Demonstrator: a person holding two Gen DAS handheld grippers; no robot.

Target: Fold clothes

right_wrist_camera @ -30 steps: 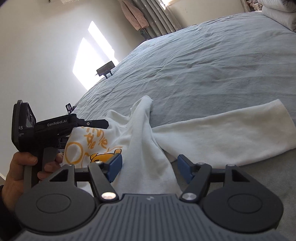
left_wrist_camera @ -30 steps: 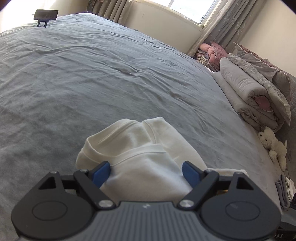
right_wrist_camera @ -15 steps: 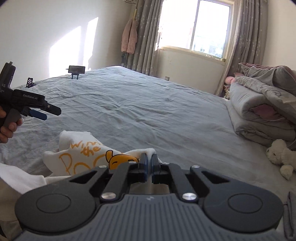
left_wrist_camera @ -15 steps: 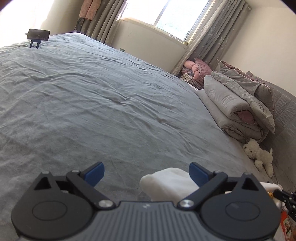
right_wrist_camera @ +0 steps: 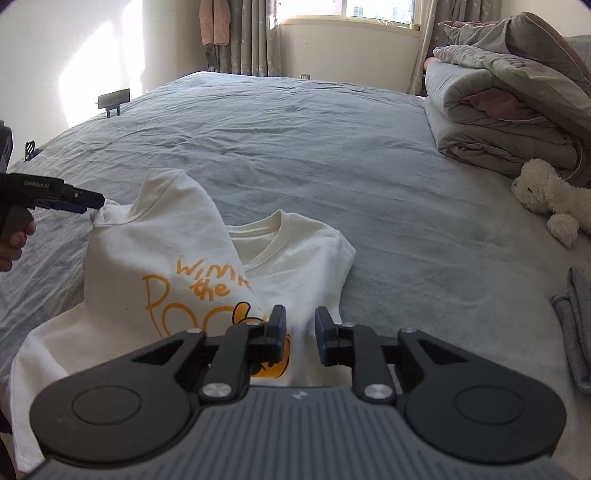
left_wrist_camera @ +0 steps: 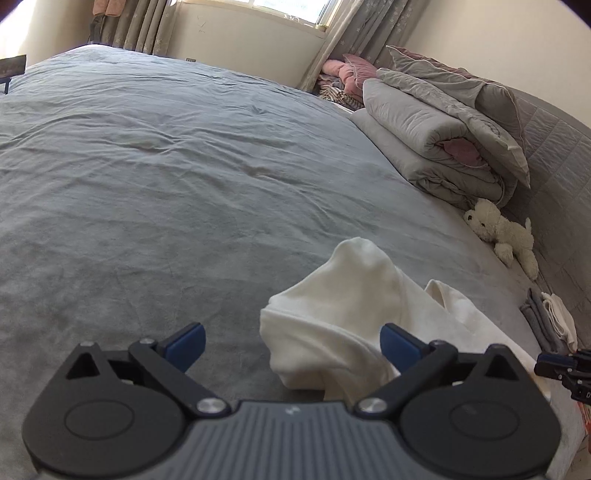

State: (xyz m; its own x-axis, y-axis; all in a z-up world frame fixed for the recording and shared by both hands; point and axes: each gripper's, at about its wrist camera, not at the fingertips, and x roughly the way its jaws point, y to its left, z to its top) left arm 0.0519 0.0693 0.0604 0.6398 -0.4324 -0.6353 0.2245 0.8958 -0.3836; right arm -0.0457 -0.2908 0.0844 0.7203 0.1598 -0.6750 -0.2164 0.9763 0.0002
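— Where is the shirt?
— The white T-shirt [right_wrist_camera: 295,258] lies crumpled on the grey bed [right_wrist_camera: 332,147], close to its near edge, orange print up.
— And the left gripper [left_wrist_camera: 291,341]?
— Fingers spread wide, a raised fold between them, seemingly untouched.
— The right gripper [right_wrist_camera: 300,325]?
— Fingers slightly apart over the shirt. A plush toy [right_wrist_camera: 546,195] sits by the folded quilt [right_wrist_camera: 498,118] along the right edge.

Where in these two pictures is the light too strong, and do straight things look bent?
Right wrist view: sunlight on the wall is blown out, the window is very bright, and the bed curves like a dome. Left wrist view: the window is overexposed, the corners darken, and the bed's far edge bows. The white shirt stays sharp.
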